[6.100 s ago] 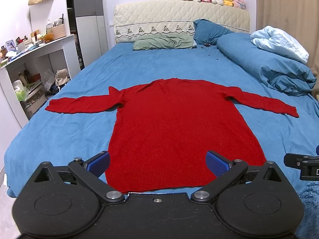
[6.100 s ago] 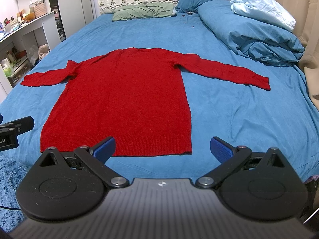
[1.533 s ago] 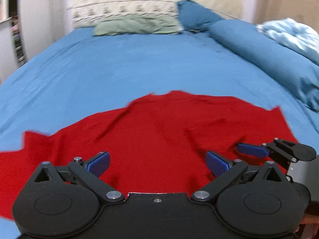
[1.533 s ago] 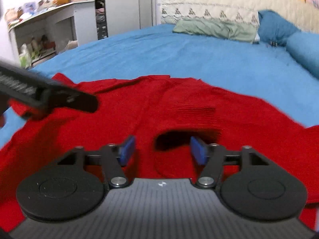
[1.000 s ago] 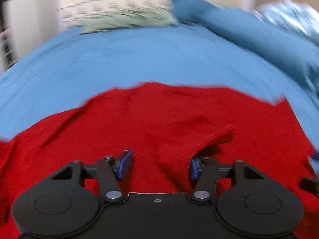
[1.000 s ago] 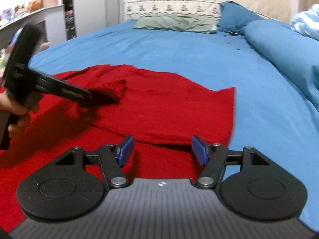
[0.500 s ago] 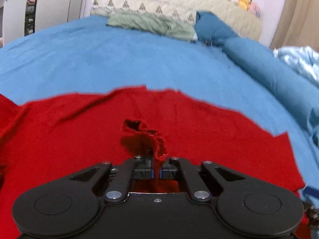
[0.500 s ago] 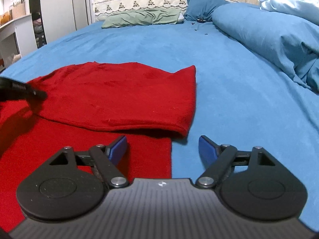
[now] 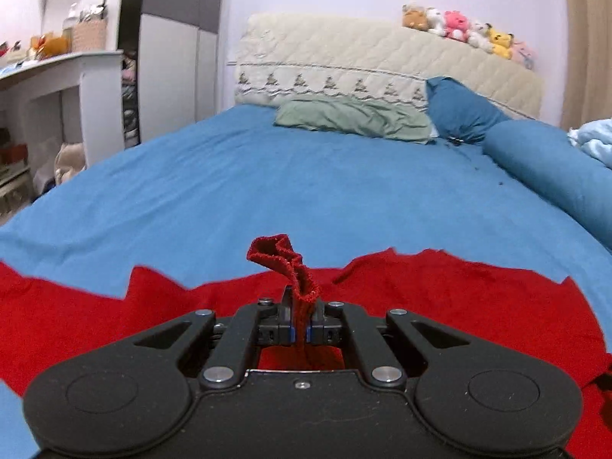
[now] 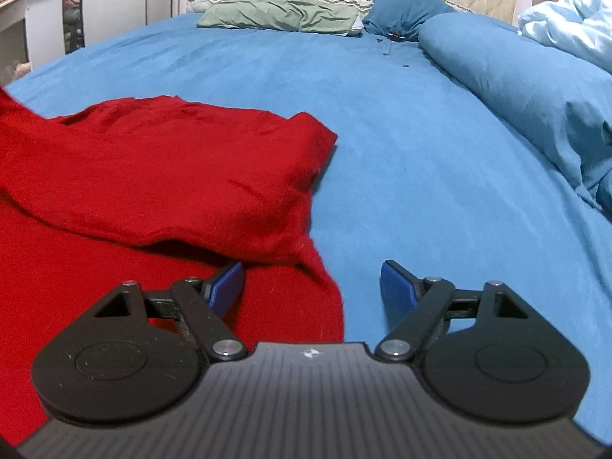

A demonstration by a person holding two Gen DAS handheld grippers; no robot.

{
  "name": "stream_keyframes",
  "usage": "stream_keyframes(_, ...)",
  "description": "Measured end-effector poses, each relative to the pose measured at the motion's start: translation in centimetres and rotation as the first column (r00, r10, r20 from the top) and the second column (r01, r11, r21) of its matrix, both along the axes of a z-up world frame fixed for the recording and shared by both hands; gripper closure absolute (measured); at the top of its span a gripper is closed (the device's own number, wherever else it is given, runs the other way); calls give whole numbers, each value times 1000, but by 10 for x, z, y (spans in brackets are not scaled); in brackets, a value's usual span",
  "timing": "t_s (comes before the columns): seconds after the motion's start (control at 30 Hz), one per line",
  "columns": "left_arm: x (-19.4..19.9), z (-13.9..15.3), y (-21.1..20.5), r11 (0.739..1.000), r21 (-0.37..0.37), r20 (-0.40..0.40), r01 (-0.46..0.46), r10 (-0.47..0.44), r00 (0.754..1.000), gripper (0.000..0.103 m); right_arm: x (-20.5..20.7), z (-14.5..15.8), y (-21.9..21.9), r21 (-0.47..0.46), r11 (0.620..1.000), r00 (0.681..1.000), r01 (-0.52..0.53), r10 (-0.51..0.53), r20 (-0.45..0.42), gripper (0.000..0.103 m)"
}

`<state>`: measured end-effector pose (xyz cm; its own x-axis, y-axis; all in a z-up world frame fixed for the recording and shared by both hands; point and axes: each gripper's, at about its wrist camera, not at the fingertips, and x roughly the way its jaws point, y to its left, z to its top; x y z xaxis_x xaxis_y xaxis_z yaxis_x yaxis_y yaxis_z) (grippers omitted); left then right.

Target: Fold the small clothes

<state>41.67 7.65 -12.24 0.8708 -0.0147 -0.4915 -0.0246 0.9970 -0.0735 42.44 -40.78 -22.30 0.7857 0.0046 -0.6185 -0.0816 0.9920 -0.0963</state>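
A red knit sweater (image 9: pixel 440 298) lies on the blue bed sheet (image 9: pixel 306 191). My left gripper (image 9: pixel 302 329) is shut on a pinch of the sweater, and a tuft of the cloth (image 9: pixel 283 260) sticks up between its pads, lifted off the bed. In the right wrist view the red sweater (image 10: pixel 153 176) shows a folded-over layer ending at a corner (image 10: pixel 317 134). My right gripper (image 10: pixel 311 287) stands open low over the sweater's right edge: its left pad is over the red cloth, its right pad over bare sheet. Nothing is gripped there.
A rolled blue duvet (image 10: pixel 516 88) and a pale blue blanket (image 10: pixel 566 23) lie along the bed's right side. A green pillow (image 9: pixel 352 118) and a blue pillow (image 9: pixel 459 111) lie at the padded headboard (image 9: pixel 382 65). A white desk (image 9: pixel 57 88) stands left of the bed.
My left gripper closed on a pinch of the sweater and has lifted it, with the view tilting up. My right gripper opened wider and slid to the sweater's right edge.
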Motion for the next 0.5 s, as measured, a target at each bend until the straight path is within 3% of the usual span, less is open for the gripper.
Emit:
stream_keyframes(0.23,-4,-11,13,1000,-7,-26,-11,11,1000,98,10,2,-27,-65,993,995,99,-100,-19,9)
stream_keyframes(0.4,-18,-15,15,992,114,-86,-61,71,994,81,5,3,-34,-70,994,995,85,-88,-41,9)
stream_keyframes(0.5,-38,-6,18,981,161,-55,-104,114,992,58,-5,15,-28,-59,996,997,67,-68,-25,8)
